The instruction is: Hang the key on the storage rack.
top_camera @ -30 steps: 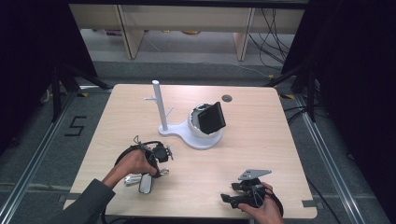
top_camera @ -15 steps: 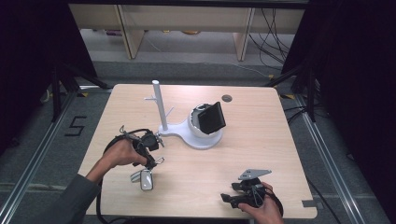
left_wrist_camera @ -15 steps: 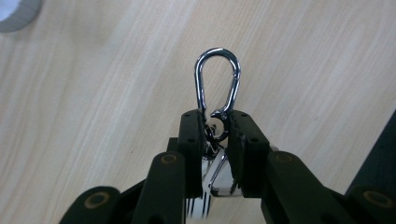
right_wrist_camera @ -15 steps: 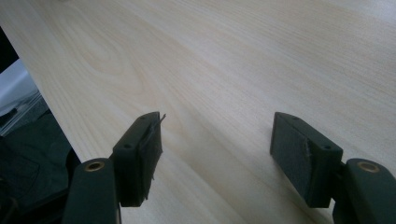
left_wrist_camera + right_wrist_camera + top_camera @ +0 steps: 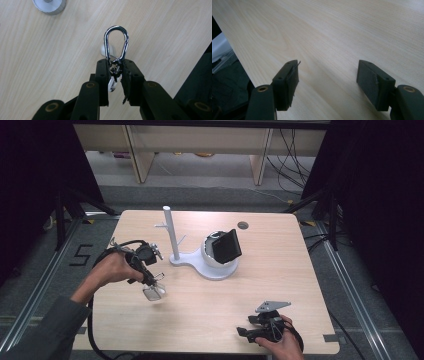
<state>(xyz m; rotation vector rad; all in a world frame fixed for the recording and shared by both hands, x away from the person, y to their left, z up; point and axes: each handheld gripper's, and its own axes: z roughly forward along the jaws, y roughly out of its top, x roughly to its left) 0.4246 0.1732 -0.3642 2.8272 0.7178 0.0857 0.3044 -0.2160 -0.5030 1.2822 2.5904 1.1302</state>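
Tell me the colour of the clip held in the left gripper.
Shiny silver chrome; the carabiner clip shows best in the left gripper view.

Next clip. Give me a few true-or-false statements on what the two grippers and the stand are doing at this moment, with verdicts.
1. The left gripper is shut on a metal carabiner. True.
2. The carabiner hangs on the white stand. False: it is in the left gripper's jaws, off to the side of the stand.
3. The right gripper has its jaws open with nothing between them. True.
4. The right gripper holds the black item on the stand's base. False: that item sits on the base, and the right gripper is at the table's near edge, far from it.
5. The stand's post is upright. True.
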